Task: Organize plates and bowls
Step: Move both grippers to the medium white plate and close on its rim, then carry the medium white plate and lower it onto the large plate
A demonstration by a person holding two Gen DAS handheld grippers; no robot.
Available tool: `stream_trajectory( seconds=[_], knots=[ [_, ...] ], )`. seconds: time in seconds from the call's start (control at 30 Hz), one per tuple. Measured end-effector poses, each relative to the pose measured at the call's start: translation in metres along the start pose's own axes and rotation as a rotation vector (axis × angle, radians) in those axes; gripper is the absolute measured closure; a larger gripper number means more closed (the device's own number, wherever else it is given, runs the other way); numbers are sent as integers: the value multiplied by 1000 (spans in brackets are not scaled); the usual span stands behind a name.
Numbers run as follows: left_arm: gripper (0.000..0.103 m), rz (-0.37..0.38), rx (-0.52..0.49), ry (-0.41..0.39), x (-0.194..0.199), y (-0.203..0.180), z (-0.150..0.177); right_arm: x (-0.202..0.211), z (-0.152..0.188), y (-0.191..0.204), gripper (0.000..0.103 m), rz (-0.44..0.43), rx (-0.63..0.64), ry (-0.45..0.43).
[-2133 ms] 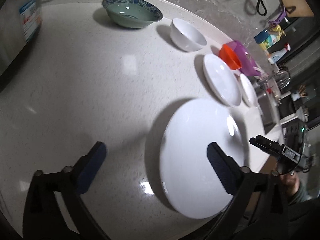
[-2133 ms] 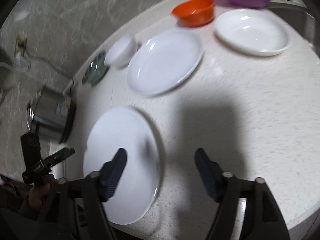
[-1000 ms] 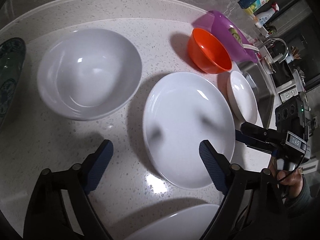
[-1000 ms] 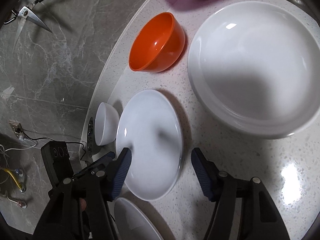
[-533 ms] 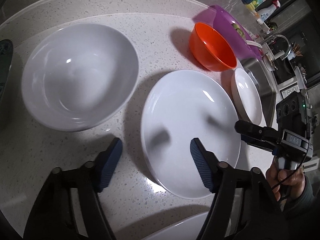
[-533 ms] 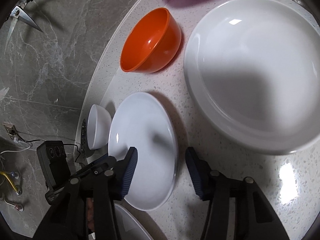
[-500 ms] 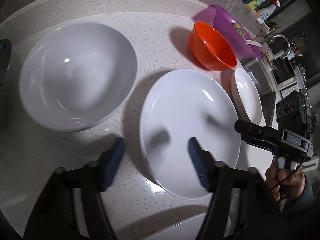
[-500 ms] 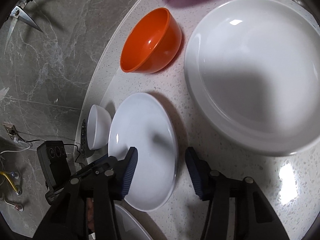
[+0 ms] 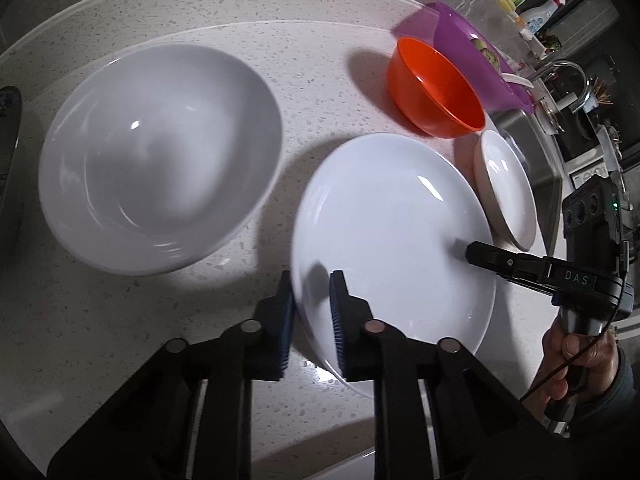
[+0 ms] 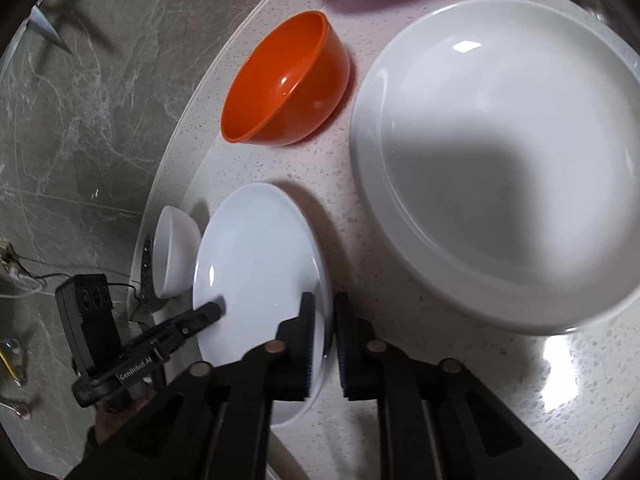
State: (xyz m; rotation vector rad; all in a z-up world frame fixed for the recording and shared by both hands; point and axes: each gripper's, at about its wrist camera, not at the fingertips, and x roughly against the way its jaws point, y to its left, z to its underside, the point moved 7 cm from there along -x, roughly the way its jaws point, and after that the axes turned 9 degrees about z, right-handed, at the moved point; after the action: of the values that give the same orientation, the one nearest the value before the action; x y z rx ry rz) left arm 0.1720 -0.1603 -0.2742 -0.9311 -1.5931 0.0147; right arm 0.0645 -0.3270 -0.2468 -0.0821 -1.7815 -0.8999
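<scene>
A white dinner plate (image 9: pixel 392 224) lies on the speckled counter; it also shows in the right wrist view (image 10: pixel 256 264). My left gripper (image 9: pixel 311 284) is shut on the plate's near-left rim. My right gripper (image 10: pixel 323 304) is shut on the opposite rim; its body appears in the left wrist view (image 9: pixel 548 272). A white bowl (image 9: pixel 156 156) sits left of the plate, small in the right wrist view (image 10: pixel 174 252). An orange bowl (image 9: pixel 436 88) stands behind the plate (image 10: pixel 284 80). A shallow white dish (image 10: pixel 500 160) sits to the right, also in the left wrist view (image 9: pixel 506 192).
A purple tub (image 9: pixel 472 56) stands behind the orange bowl, next to a sink with a tap (image 9: pixel 568 76). A blue-patterned bowl's rim (image 9: pixel 8 140) shows at the far left. Another white plate's edge (image 9: pixel 360 468) lies at the near counter edge. A grey marble wall (image 10: pixel 80 80) backs the counter.
Both grippers have closed from wide open onto opposite rims of the white dinner plate. The left gripper has shifted slightly right towards the rim.
</scene>
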Motion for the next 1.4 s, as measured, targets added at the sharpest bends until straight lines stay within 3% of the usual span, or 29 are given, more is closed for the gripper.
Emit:
stream_trajectory(
  seconds=[0.2,0.5,0.8,1.1,1.4],
  knots=[
    [92,-53,-25,-6,1,0,-1,-1,-2,2,94,22,23,-12],
    [92,-44,-19,-21,11,-4,2,7,-2,9,94,17,38,-19],
    [92,-49,-10,-96,65,-18,11,33,4,42,94,-27,99,-26],
    [92,-51,30,-189,136,-30,58,64,33,88,94,-88,199,-16],
    [92,-52,101,-217,181,-25,140,73,92,111,94,-90,283,47]
  ],
)
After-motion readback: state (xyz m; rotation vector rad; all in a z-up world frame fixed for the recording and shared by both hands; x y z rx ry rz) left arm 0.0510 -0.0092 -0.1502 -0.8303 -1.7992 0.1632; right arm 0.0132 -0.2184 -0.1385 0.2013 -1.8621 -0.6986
